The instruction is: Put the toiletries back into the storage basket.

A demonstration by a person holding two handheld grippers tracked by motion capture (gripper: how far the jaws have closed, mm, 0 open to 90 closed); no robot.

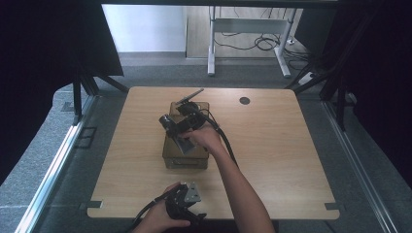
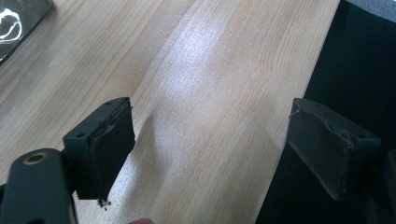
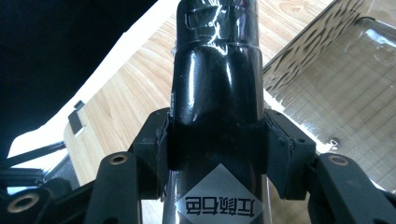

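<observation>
Right tool (image 3: 215, 140) clamps a glossy black bottle (image 3: 215, 88) over the clear bin (image 1: 185, 156); left tool (image 2: 210, 149) rests open at the surface (image 1: 272, 145) edge. Presumably a bin transfer: keep the grip square.

High view: fixed above near edge, looking fwd and down over whole counter (image 1: 272, 145), floor and desk legs beyond. Left gripper view: rides on left tongs (image 2: 210, 149), very close to counter surface, aimed along near edge w/ dark drop-off at right. Right gripper view: rides on right tongs (image 3: 217, 149), close-up, aimed down past black bottle (image 3: 215, 93) at counter and clear bin (image 3: 336, 93). Shared w/ high view: wood top, bin (image 1: 187, 158).
</observation>
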